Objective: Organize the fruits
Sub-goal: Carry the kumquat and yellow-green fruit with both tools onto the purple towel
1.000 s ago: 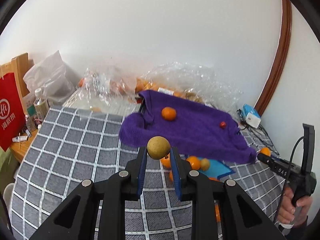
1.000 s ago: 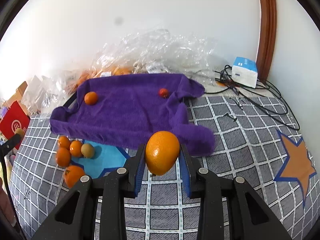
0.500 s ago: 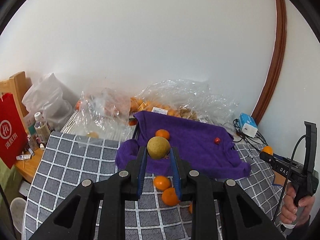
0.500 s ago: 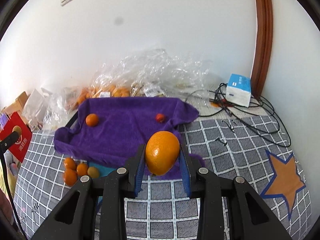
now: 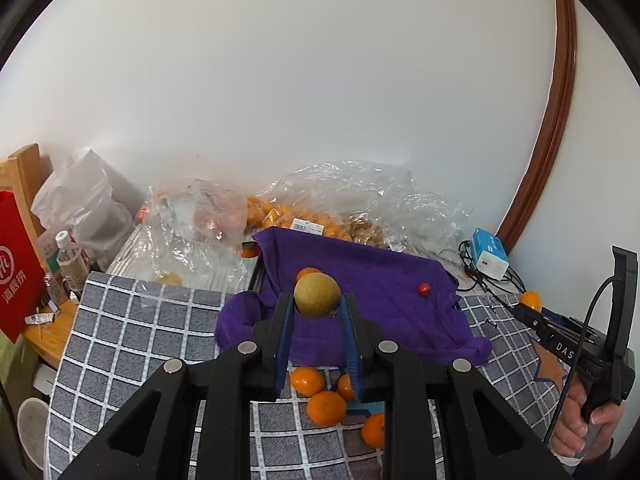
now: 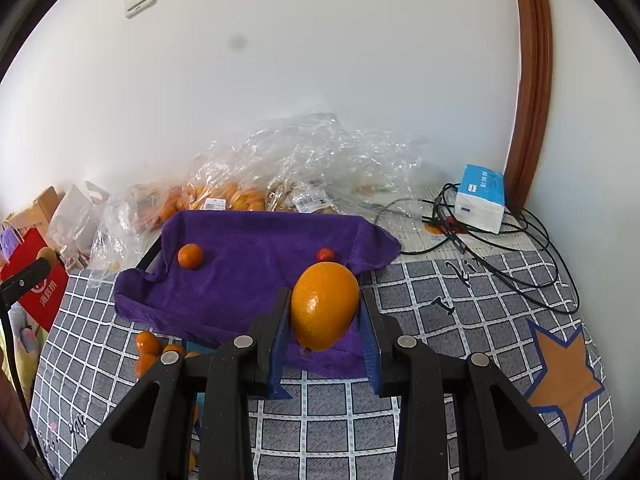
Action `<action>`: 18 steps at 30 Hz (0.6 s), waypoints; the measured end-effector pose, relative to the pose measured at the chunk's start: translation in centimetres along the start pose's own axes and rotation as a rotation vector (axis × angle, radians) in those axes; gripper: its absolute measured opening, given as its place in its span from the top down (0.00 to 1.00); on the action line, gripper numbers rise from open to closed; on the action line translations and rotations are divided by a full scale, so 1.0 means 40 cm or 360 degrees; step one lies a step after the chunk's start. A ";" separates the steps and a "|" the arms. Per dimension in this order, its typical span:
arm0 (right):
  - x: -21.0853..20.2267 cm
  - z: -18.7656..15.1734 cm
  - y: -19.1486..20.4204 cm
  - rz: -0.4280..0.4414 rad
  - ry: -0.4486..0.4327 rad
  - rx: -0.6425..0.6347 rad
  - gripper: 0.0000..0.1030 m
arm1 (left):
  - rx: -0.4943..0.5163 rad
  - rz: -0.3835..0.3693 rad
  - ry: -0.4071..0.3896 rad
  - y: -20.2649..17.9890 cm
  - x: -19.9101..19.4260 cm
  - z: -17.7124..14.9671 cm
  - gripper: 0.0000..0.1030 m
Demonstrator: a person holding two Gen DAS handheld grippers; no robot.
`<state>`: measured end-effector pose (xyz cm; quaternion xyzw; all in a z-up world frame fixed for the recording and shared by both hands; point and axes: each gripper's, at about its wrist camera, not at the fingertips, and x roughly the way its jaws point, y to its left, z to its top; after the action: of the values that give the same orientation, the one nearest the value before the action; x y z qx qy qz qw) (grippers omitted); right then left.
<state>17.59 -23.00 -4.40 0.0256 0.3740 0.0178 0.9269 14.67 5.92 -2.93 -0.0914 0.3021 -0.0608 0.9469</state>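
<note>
Both grippers are holding fruit above the table. The left gripper (image 5: 317, 310) is pinching a small brown-green fruit (image 5: 317, 295) at the centre of the left view, jaws closed tight on it. The right gripper (image 6: 325, 312) is clamping an orange (image 6: 324, 306) at the centre of the right view, jaws set a little wider to suit it. Neither fruit is touching anything below.

Judgement on the step: both pieces appear to be heading for the purple towel (image 6: 256, 264), which is lying mid-frame over what looks like a tray. To do this well, each hand should be lowering until the fruit is resting on the cloth before the jaws are let go, since round fruit dropped from height is likely to roll off the near edge. Setting like beside like seems sensible: the orange near the mandarin (image 6: 190, 256) at the towel's left.

Count, as far as is showing:
- Towel: one mandarin and one small red fruit (image 6: 326, 255).
- Checked cloth (image 5: 132, 332) below the towel: four loose mandarins (image 5: 326, 408) in the left view, partly hidden by the jaws; more may be lying behind.
- Held: two pieces.
- Clear bags (image 6: 304, 168) at the back wall are holding many more oranges; too crumpled to count.
- One tissue box (image 6: 480, 198) and a tangle of cables (image 6: 520, 248) are sitting at the right.
</note>
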 end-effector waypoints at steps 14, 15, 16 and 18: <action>0.068 0.026 -0.006 0.0044 0.0033 0.0018 0.68 | 0.0021 0.0037 0.0043 -0.013 0.069 0.028 0.78; 0.075 0.028 -0.007 0.0048 0.0036 0.0019 0.68 | 0.0017 0.0034 0.0046 -0.011 0.075 0.030 0.78; 0.081 0.031 -0.007 0.0049 0.0036 0.0016 0.68 | 0.0017 0.0038 0.0048 -0.011 0.082 0.032 0.78; 0.093 0.036 -0.008 0.0046 0.0036 0.0013 0.68 | 0.0024 0.0059 0.0055 -0.009 0.098 0.036 0.78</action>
<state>21.28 -23.16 -5.96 0.0347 0.3840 0.0300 0.9222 18.69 5.08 -3.89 -0.0777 0.3195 -0.0470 0.9432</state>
